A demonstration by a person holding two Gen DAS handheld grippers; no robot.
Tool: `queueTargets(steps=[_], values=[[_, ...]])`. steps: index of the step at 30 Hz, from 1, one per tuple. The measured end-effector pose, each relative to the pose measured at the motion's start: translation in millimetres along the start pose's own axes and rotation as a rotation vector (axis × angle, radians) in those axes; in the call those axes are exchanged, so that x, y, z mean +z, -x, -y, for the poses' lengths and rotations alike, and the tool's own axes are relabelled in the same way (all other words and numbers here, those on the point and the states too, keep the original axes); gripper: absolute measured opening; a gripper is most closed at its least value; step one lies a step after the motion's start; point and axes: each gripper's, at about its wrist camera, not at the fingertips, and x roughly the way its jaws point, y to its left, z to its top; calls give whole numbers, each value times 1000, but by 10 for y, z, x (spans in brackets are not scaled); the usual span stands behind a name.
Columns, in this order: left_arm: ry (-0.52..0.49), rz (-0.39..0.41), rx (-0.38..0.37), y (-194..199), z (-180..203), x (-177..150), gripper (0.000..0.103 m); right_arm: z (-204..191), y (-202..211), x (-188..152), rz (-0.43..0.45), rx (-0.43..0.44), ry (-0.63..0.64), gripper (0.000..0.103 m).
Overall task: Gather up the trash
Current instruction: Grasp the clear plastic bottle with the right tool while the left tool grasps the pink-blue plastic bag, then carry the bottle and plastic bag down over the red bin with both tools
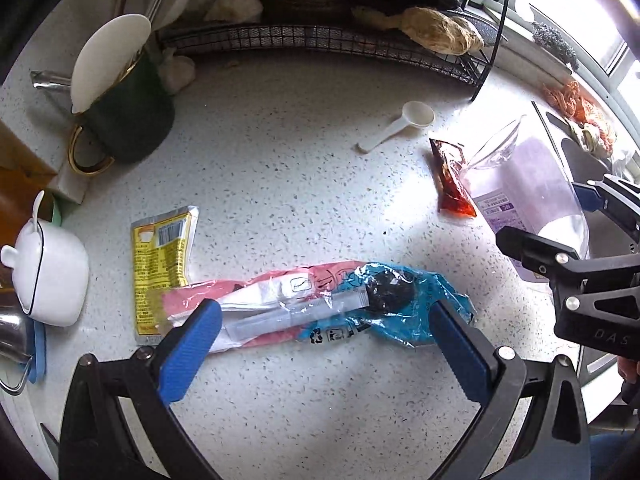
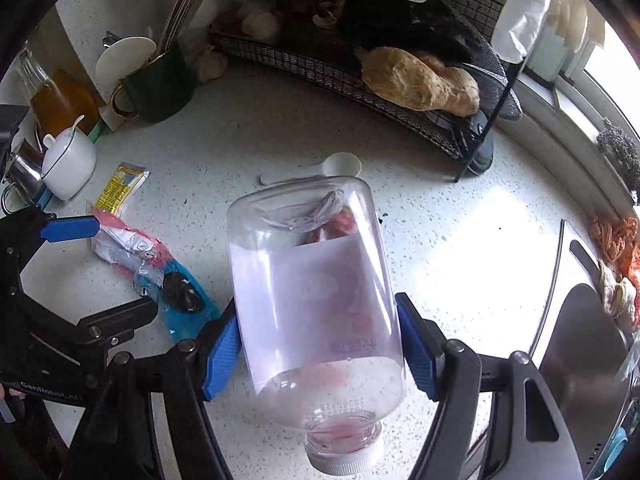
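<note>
the right tongs (image 2: 320, 344) are clamped on a clear plastic bottle (image 2: 316, 292), one blue pad pressed to each side of its body, the white cap end toward the camera and the base pointing away over the speckled white tabletop (image 2: 460, 240); a pale label covers the bottle's middle. the left tongs (image 1: 320, 352) stand wide apart with nothing between the pads, poised over a crumpled pink and blue plastic wrapper (image 1: 320, 308) that lies flat on the tabletop with a clear sleeve and a dark lump on it. whether the pads touch the wrapper cannot be told. just beside the wrapper's pink end lies a flattened yellow sachet (image 1: 162, 268) with a barcode. farther off, near the bottle as the left wrist view shows it, is a red sauce packet (image 1: 452, 178), and beyond that a white measuring scoop (image 1: 400, 124) lies apart from the other litter. along the back of the tabletop stands a black wire rack (image 1: 320, 40) holding a tan lumpy root and dark items, with garlic bulbs at its left end. to the left are a dark green mug (image 1: 124, 116) with a gold handle holding utensils, and a white lidded sugar pot (image 1: 52, 276). a steel sink (image 2: 580, 340) is at the right edge, orange rags lying by its rim.
</note>
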Motion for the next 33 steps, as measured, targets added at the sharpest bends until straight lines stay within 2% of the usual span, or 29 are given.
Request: queueTargets(steps=[8, 14, 16, 19, 20, 22, 24, 27, 30, 33], values=[[130, -41, -9, -195, -36, 89, 102, -18, -29, -110, -11, -5, -9, 69], [143, -75, -29, -431, 53, 173, 101, 14, -73, -126, -19, -13, -9, 69], [118, -81, -20, -483, 121, 187, 87, 49, -79, -126, -21, -14, -19, 69], [84, -76, 8, -504, 219, 195, 78, 104, -77, -130, -22, -19, -34, 69], [76, -73, -7, -504, 247, 198, 70, 121, -78, -139, -21, -21, -38, 69], [83, -64, -20, -500, 296, 194, 60, 135, -74, -156, -21, -22, -44, 69], [89, -55, -16, -483, 333, 193, 45, 141, -72, -181, -22, -21, -47, 69], [83, -43, -7, -422, 376, 145, 32, 129, -39, -230, -18, -16, -46, 69], [74, -42, -9, -364, 471, 95, 26, 143, 4, -279, -11, -10, -50, 69], [62, -30, -15, -266, 588, 29, 24, 145, 99, -362, 3, -9, -56, 69]])
